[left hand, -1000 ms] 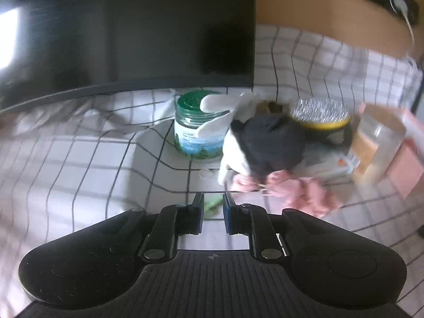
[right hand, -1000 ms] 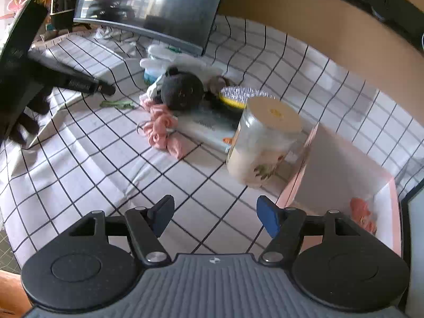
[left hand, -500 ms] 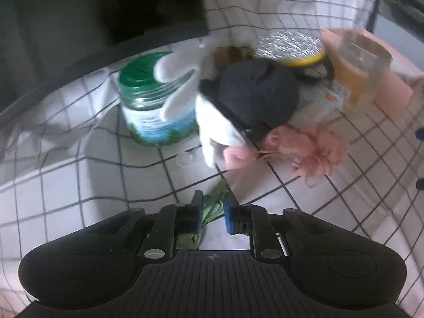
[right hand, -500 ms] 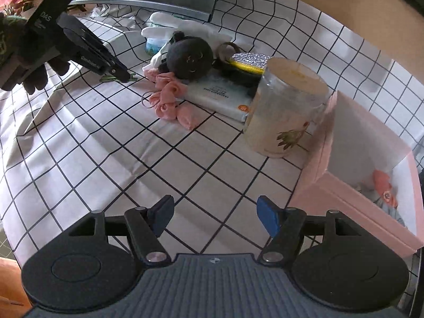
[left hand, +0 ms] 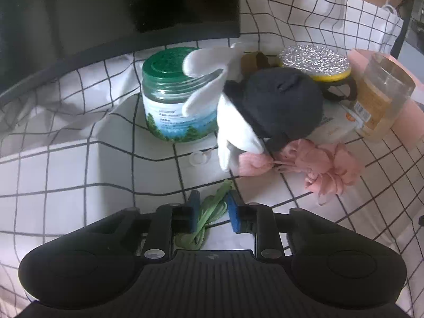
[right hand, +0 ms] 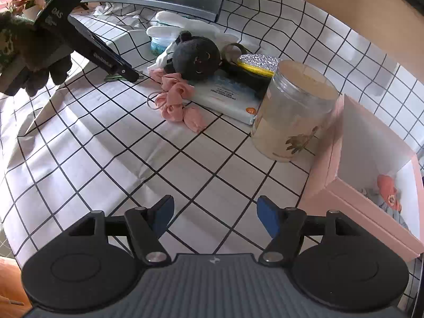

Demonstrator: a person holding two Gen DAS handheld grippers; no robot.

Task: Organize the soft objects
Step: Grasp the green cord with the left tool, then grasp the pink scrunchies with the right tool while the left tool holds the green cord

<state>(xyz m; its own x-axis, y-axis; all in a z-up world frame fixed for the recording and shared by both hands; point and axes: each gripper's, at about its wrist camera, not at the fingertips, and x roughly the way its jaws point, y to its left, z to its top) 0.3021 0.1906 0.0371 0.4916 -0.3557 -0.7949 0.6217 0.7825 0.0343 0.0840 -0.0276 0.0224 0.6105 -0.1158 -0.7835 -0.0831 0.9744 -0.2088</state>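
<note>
The pink box stands at 4 o'clock in the right wrist view, with a soft orange piece already inside. The black plush leans on the white gloves at 1 o'clock in the left view; it could be toppled by a careless sweep. The left gripper is opening around the green band, pads not pressing. If closed off-centre, the thin band may slip out. The right gripper is held wide open, empty.
</note>
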